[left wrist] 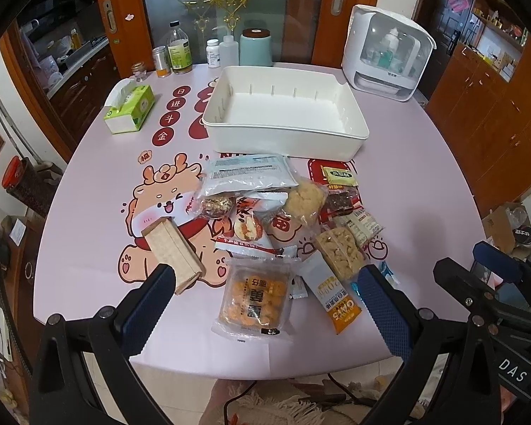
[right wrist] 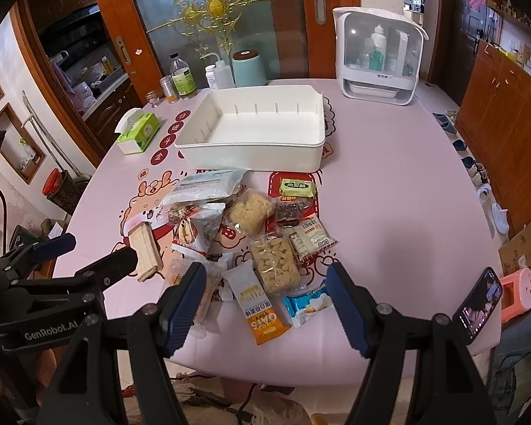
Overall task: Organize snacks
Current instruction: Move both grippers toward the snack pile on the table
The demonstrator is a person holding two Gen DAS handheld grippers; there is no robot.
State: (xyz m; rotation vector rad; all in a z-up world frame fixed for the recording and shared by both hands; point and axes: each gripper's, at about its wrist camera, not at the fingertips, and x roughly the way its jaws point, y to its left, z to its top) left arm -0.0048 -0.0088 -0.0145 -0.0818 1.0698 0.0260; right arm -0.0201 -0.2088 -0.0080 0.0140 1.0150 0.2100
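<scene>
White and empty, the bin [left wrist: 286, 131] waits beyond the snack pile [left wrist: 265, 219], so with both the left gripper [left wrist: 265, 304] and right gripper [right wrist: 265, 304] wide open and holding nothing, take one near-edge packet cleanly.

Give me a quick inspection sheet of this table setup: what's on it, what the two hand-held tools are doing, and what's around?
Surface: round table under a pink cartoon-print cover.
Job's things: empty white bin at the back; pile of wrapped snacks in front; orange oat bar and wafer pack nearest.
Clutter: tissue box, bottles and jars, white countertop appliance, phone at the table edge.
Grippers: left gripper and right gripper both open over the pile, fingers holding nothing.
Cables: one dark cable on the floor below the table.
Surroundings: wooden cabinets, glass sliding door.
</scene>
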